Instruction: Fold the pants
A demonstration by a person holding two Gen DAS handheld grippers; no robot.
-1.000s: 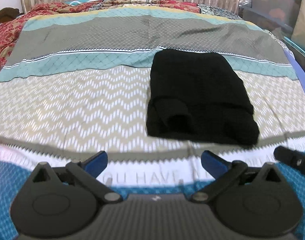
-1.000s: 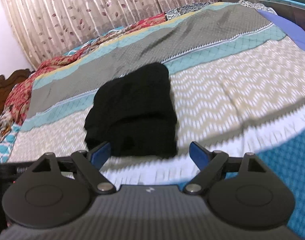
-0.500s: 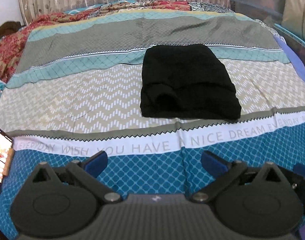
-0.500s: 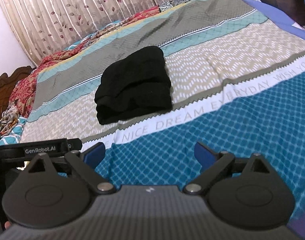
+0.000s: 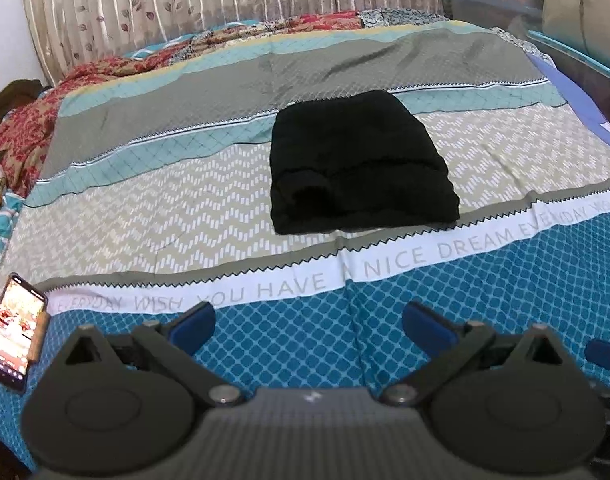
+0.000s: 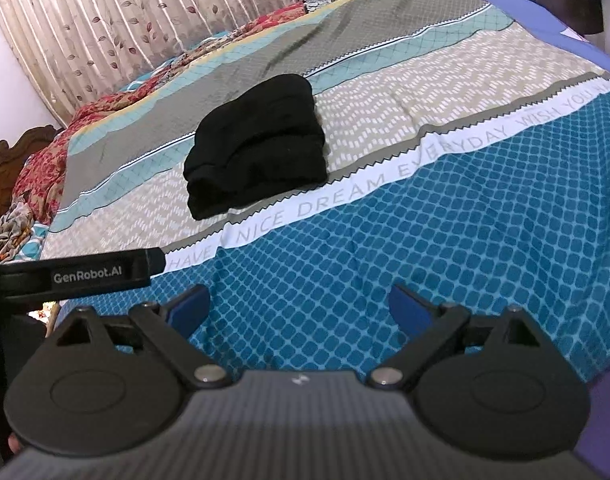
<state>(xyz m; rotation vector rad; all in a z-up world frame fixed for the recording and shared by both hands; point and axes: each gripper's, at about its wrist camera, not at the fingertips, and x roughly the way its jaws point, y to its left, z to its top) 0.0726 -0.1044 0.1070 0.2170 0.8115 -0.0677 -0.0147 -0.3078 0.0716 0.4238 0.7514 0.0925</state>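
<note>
1. Pants lie folded into a compact black bundle on the bed, so the folding looks finished.
2. Your left hand-held gripper and right hand-held gripper both gape wide, released and empty, well short of the bundle, which sits ahead over the lettered stripe.

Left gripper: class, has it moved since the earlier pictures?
Yes. The left gripper has backed away from the folded black pants; the bedsheet's lettered band now lies between them.
</note>
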